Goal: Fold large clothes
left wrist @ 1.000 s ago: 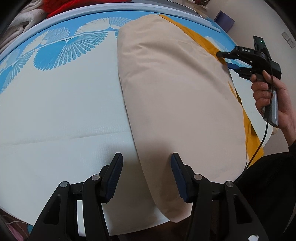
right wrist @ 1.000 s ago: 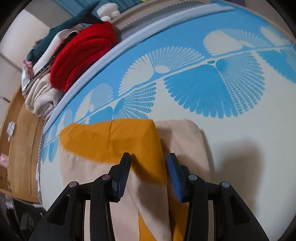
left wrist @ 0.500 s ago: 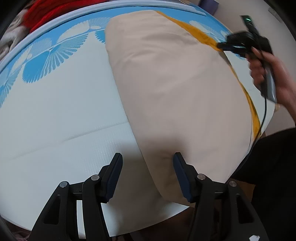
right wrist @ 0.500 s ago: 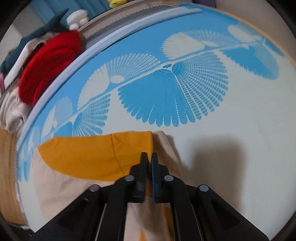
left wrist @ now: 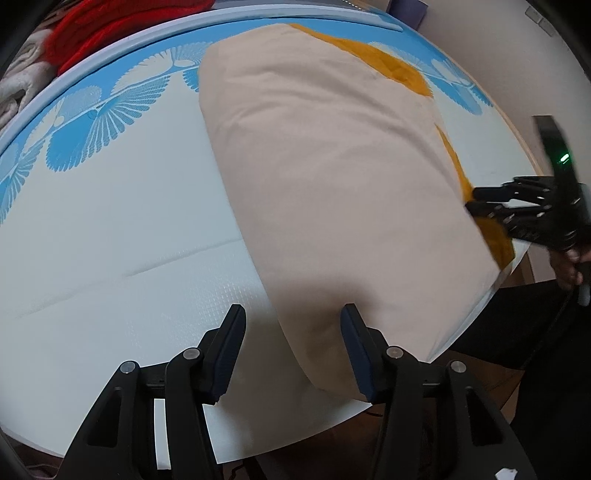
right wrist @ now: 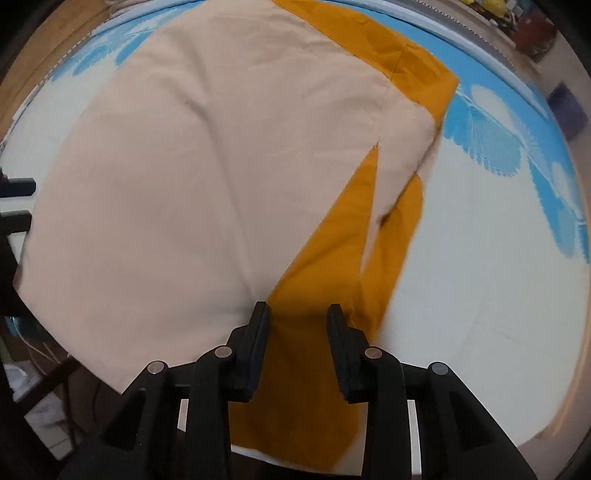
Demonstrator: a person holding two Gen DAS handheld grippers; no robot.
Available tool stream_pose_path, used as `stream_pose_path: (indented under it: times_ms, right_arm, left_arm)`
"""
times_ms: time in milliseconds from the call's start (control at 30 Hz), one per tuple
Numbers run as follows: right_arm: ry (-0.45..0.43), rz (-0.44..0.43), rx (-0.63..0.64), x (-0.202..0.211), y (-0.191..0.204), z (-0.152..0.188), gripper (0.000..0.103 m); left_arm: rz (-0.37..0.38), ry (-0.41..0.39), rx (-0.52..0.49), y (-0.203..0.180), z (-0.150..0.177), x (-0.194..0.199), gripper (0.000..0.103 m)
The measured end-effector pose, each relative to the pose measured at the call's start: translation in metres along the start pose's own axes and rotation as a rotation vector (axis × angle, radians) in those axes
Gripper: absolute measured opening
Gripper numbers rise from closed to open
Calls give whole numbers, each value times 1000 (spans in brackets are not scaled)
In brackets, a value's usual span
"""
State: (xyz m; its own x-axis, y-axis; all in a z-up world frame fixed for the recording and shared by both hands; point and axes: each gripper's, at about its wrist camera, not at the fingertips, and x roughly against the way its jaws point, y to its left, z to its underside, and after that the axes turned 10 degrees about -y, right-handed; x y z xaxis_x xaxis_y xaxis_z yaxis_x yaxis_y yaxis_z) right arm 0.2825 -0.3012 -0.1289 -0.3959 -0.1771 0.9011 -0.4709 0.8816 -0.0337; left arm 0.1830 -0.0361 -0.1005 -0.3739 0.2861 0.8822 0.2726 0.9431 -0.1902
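under beige garment, half-hidden mustard layer

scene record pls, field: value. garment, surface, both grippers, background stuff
garment: beige and mustard garment, lying flat, partly folded, mustard strip along one side
surface: white mat with blue fan print
left gripper: above the garment's near edge, jaws apart and closing, nothing pinched
right gripper: above the mustard strip, jaws apart and opening, nothing pinched; also seen at the garment's side edge in the left wrist view
background: red fabric and pale folded fabric beyond the mat
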Motion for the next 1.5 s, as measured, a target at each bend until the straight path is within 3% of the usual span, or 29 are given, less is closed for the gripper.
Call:
stream_pose_path:
  times_ms: [100, 167, 233, 300, 367, 433, 500, 533, 700, 733, 767, 933, 967, 1067, 1100, 1133, 1200, 1267, 1500]
  right_arm:
    - [-32, -79, -136, 13, -19, 6, 34]
    - [39, -52, -117, 0, -20, 14, 34]
    - [107, -18, -87, -12, -20, 22, 43]
    - [89, -25, -122, -8, -28, 17, 43]
    - [14, -47, -180, 4, -38, 7, 46]
    - [-34, -82, -252, 8, -50, 1, 50]
    - [-52, -122, -357, 3, -63, -5, 66]
    - [-45, -142, -397, -3, -66, -10, 69]
    - [34, -190, -505, -45, -85, -17, 73]
    - [38, -194, -521, -49, -88, -18, 74]
    - [40, -200, -537, -52, -90, -19, 74]
    - [46, -213, -576, -59, -97, -20, 73]
    - [43, -213, -579, -60, -97, -21, 73]
    - [15, -211, -595, -58, -89, -24, 52]
    - [-6, -208, -605, -52, -83, -22, 33]
    - [-18, -210, -610, -46, -74, -20, 21]
    - [-54, -208, -623, -40, -72, -24, 10]
    - [-87, -210, -651, -37, -73, -28, 8]
    - [-268, -238, -690, -38, -62, -85, 6]
  left_arm:
    - [30, 4, 20, 3, -1, 0, 48]
    - [43, 24, 10, 0, 0, -3, 48]
    - [31, 66, -15, -4, 5, -12, 50]
    - [26, 95, -11, -2, 7, -15, 51]
    - [59, 101, 24, 3, 3, -13, 50]
    - [114, 85, 93, 15, -5, -8, 50]
    - [144, 61, 154, 27, -15, -6, 51]
    - [155, 53, 188, 34, -20, -7, 52]
    - [208, 60, 382, 73, -51, -38, 58]
    - [226, 68, 406, 77, -56, -46, 64]
    - [252, 74, 434, 82, -61, -56, 71]
    - [399, 66, 601, 106, -79, -104, 75]
    - [411, 60, 611, 107, -82, -108, 75]
    - [414, 13, 598, 104, -90, -115, 68]
    - [401, -5, 590, 102, -92, -114, 65]
    - [385, -17, 583, 100, -95, -112, 61]
    - [350, -55, 538, 94, -110, -97, 54]
    - [353, -106, 510, 95, -128, -79, 46]
    - [296, -212, 401, 132, -190, -54, 44]
